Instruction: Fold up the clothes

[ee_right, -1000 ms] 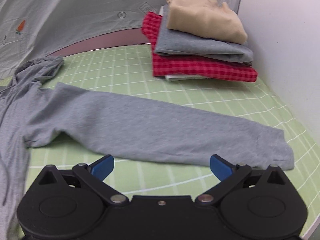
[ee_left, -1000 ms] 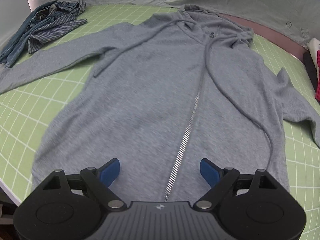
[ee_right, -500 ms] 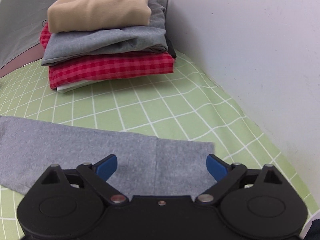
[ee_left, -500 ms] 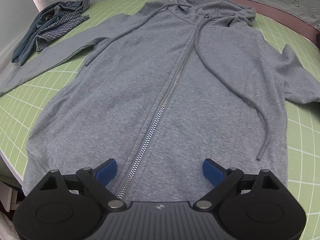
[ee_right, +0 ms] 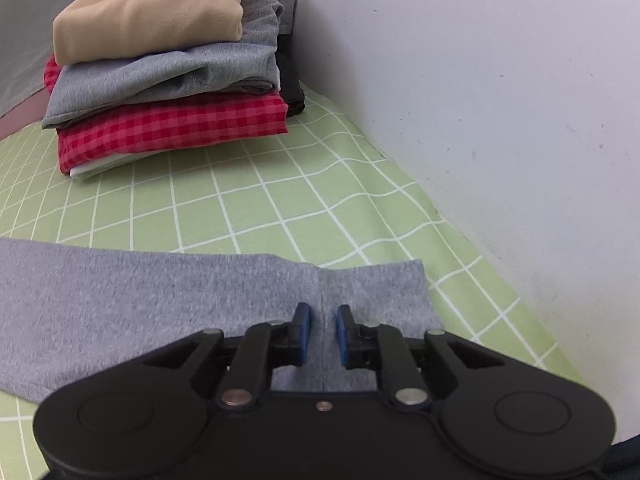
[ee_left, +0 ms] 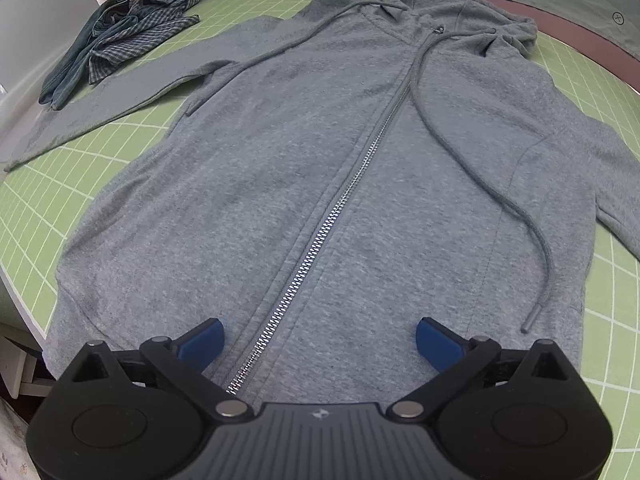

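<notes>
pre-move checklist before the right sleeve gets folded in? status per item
1. Right gripper over the sleeve cuff: ok; jaws closing, fabric between them.
2. Cuff firmly pinched: cannot tell.
3. Left gripper free: ok; jaws opening above the hoodie hem, astride the zipper.
4. Hoodie body flat: ok.
5. Drawstring tucked: not ok, trails across the front.
6. Folded stack apart from the sleeve: ok.
</notes>
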Tool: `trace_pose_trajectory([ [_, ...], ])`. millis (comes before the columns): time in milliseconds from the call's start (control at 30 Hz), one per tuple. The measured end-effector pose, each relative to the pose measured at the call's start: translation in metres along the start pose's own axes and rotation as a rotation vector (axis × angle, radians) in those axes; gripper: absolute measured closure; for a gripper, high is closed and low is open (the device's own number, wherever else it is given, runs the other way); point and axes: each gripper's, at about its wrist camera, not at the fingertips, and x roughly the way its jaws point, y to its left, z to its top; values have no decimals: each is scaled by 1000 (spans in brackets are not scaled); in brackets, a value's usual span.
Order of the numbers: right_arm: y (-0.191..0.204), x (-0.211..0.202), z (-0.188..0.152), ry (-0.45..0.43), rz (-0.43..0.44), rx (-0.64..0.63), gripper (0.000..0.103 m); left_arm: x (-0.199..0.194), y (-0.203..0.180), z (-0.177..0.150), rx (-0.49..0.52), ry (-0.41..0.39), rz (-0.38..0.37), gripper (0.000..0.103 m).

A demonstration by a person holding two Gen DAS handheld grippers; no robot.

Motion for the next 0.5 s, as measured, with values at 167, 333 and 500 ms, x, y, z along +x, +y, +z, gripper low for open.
trace_pose_trajectory([
  [167, 1, 0, 1, 14, -65, 21, 69, 1, 3, 1, -1, 4, -15, 0],
  [333, 19, -6, 5, 12, -120, -52, 59, -3, 10, 4, 27, 0, -37, 0],
  [500, 41, -33, 12, -75, -63, -66, 13, -17, 45, 16, -67, -41, -89, 0],
])
